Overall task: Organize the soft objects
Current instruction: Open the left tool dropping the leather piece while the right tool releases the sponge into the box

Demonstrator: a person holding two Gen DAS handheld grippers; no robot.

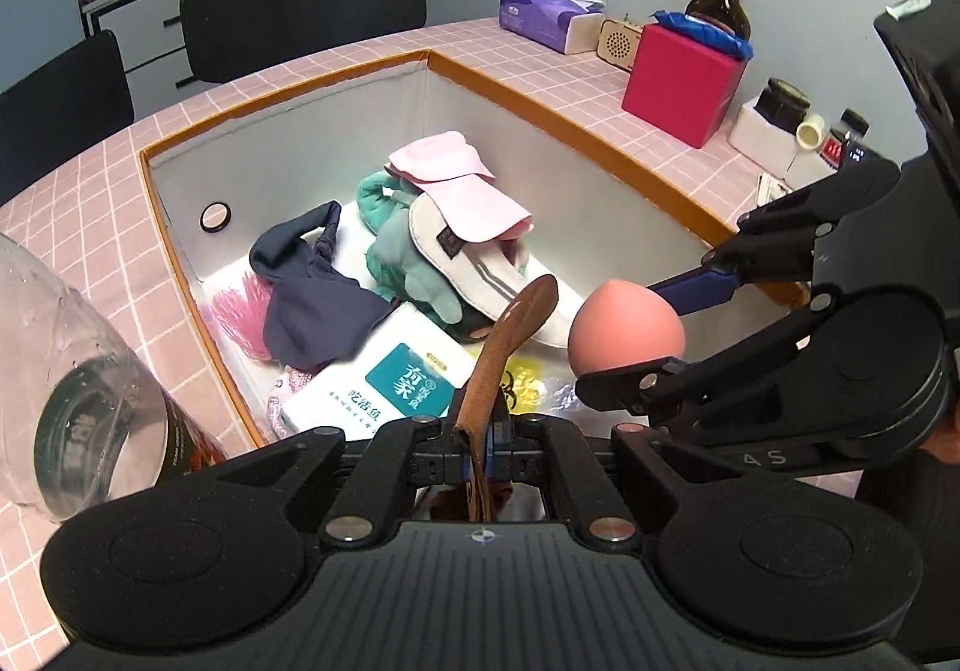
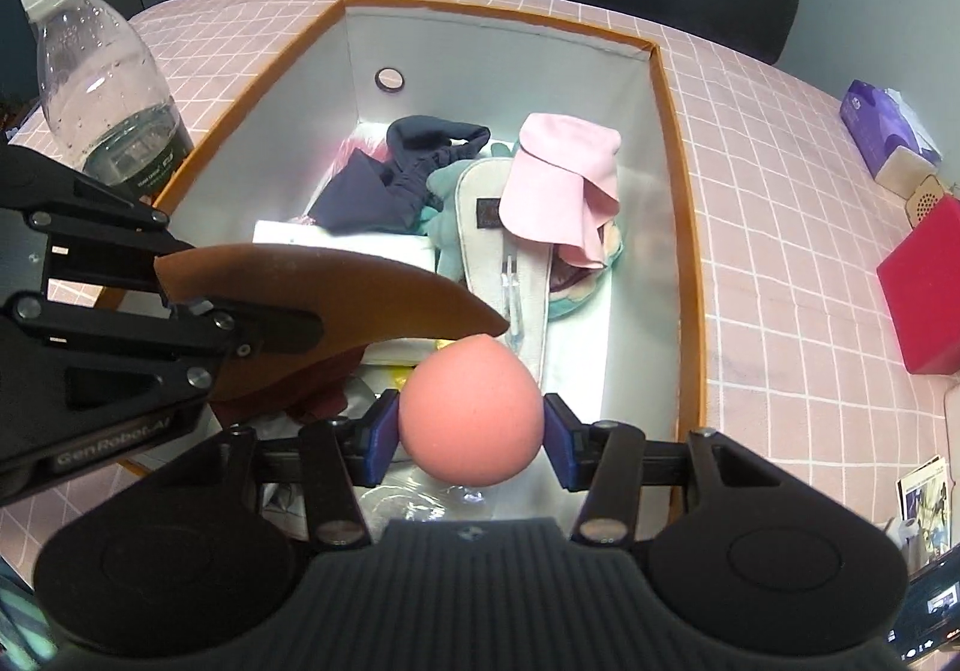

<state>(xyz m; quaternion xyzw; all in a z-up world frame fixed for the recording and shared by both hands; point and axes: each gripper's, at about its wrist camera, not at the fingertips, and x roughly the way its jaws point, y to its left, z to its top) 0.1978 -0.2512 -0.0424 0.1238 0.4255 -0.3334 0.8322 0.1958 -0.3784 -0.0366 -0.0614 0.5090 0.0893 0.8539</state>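
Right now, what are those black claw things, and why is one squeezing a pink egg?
They are grabbers that a person holds, one in each hand. Each carries a camera that looks along its two fingers, so you get two pictures of one moment.

In the right grabber's picture, the right gripper squeezes a squishy pink sponge shaped like an egg. In the left grabber's picture, the left gripper pinches a floppy brown strap.

Both hover over an open storage box on a pink checked table. Inside lie soft things: a pink cloth, a navy cloth and a teal plush toy. A water bottle stands beside the box.
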